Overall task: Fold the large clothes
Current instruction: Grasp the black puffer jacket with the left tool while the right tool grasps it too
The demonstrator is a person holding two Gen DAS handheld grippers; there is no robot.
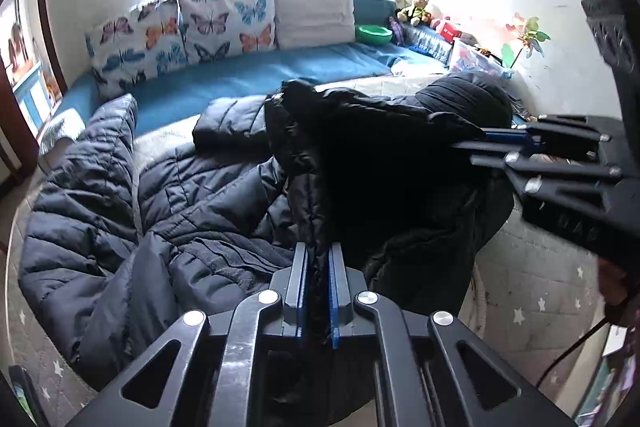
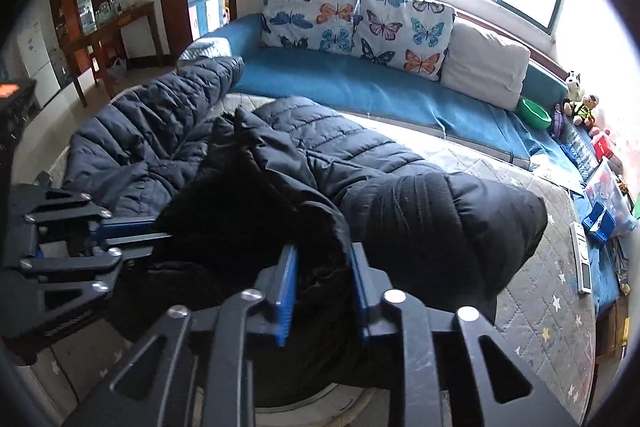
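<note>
A large dark quilted puffer jacket (image 1: 168,195) lies spread and crumpled on a grey star-patterned quilt (image 1: 532,291). In the left wrist view my left gripper (image 1: 319,251) is shut on a raised fold of the jacket's front edge, the cloth pinched thin between its blue pads. My right gripper (image 1: 472,141) reaches in from the right, clamped on the jacket's upper edge. In the right wrist view the right gripper (image 2: 324,255) is shut on a thick bunch of the jacket (image 2: 420,211), and the left gripper (image 2: 160,231) grips the cloth at the left.
A blue sofa mat (image 1: 256,75) with butterfly cushions (image 1: 224,23) and a white cushion (image 1: 316,15) lies behind. A green bowl (image 1: 374,35), plush toys (image 1: 414,9) and boxes crowd the right end. A remote (image 2: 582,259) lies on the quilt's right side. A wooden table (image 2: 116,31) stands far left.
</note>
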